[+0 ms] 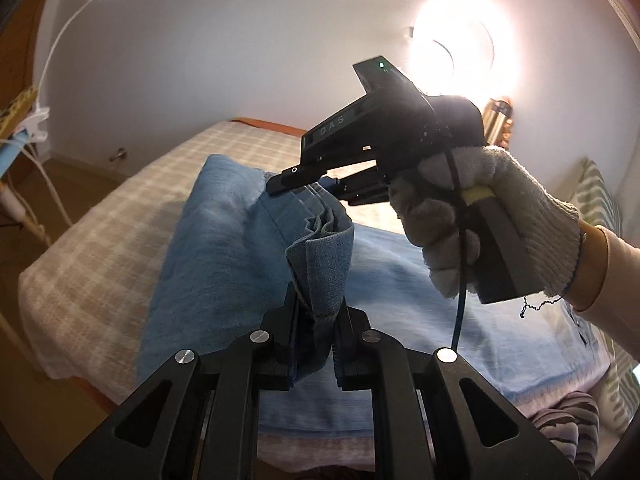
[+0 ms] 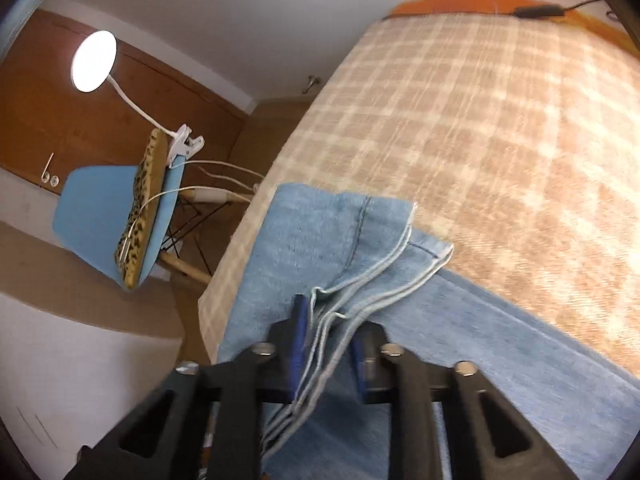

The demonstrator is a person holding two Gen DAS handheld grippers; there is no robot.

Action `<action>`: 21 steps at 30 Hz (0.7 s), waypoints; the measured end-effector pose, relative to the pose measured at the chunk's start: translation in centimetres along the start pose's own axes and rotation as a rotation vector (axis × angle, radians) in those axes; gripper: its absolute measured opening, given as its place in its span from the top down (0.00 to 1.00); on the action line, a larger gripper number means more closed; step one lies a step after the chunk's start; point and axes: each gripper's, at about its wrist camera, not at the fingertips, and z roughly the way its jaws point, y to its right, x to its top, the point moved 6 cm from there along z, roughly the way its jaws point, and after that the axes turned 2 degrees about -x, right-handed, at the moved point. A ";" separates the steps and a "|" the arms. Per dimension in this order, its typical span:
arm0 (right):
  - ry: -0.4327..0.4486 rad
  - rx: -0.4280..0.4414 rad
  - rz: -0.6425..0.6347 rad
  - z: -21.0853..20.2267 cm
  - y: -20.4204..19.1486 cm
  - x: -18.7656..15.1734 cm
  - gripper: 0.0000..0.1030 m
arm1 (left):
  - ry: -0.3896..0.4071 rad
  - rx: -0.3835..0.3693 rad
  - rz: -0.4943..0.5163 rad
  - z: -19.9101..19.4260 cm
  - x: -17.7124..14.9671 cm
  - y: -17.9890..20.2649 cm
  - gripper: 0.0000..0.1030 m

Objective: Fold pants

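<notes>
Light blue jeans (image 1: 224, 248) lie folded on a bed with a checked beige cover (image 1: 104, 224). My left gripper (image 1: 316, 316) is shut on a bunched edge of the jeans and holds it lifted. My right gripper (image 1: 320, 188), held by a gloved hand (image 1: 492, 216), grips the same raised edge farther along. In the right wrist view my right gripper (image 2: 332, 332) is shut on several stacked layers of the jeans (image 2: 352, 240), their pale hems showing between the fingers (image 2: 298, 320), above the bed cover (image 2: 480, 128).
A blue chair (image 2: 100, 208) with a leopard-print cushion and a clipped white lamp (image 2: 94, 60) stands left of the bed. A bright round lamp (image 1: 452, 40) glares on the wall. A striped cloth (image 1: 568, 428) lies at lower right.
</notes>
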 end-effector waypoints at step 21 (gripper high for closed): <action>0.193 -0.283 -0.118 -19.9 6.5 -5.6 0.93 | -0.106 -0.278 0.107 1.6 -1.1 18.0 0.89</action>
